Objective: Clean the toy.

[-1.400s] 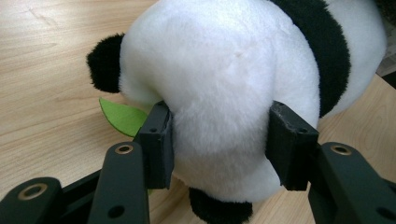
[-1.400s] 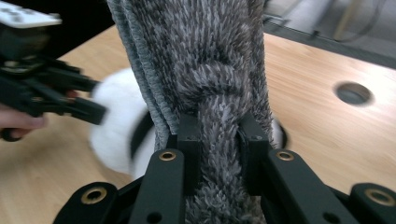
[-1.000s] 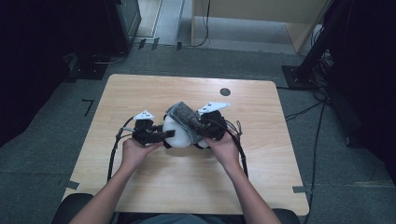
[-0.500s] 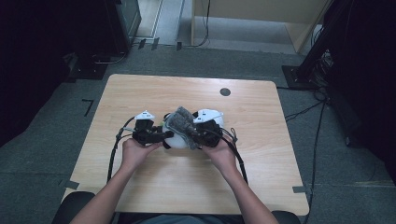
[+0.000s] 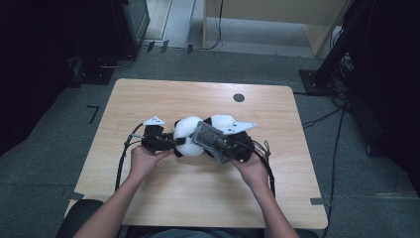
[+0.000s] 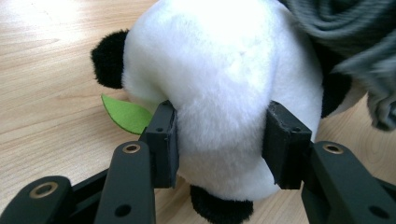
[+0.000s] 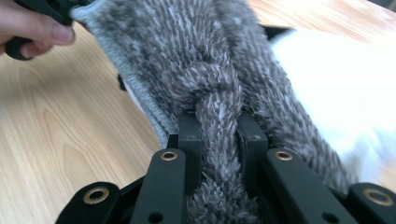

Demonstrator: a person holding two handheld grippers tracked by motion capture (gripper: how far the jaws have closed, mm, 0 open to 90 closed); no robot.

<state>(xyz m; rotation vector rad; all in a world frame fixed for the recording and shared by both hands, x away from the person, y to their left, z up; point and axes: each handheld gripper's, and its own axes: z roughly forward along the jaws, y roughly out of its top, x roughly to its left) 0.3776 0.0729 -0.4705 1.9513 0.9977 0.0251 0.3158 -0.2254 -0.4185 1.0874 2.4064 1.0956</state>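
Observation:
A black-and-white plush panda lies on the wooden table near its middle. My left gripper is shut on the panda's white head, which bulges between the two pads. A green felt leaf pokes out by the head. My right gripper is shut on a grey fuzzy knitted scarf, whose pinched fold runs up between its jaws. The scarf drapes across the panda's body.
A round dark grommet sits in the table near its far edge. Cables trail from both grippers toward the person. Dark equipment stands on the floor around the table.
The right gripper has carried the scarf down and left, from raised above the panda to draped across its body. The left gripper has kept its hold on the panda's head.

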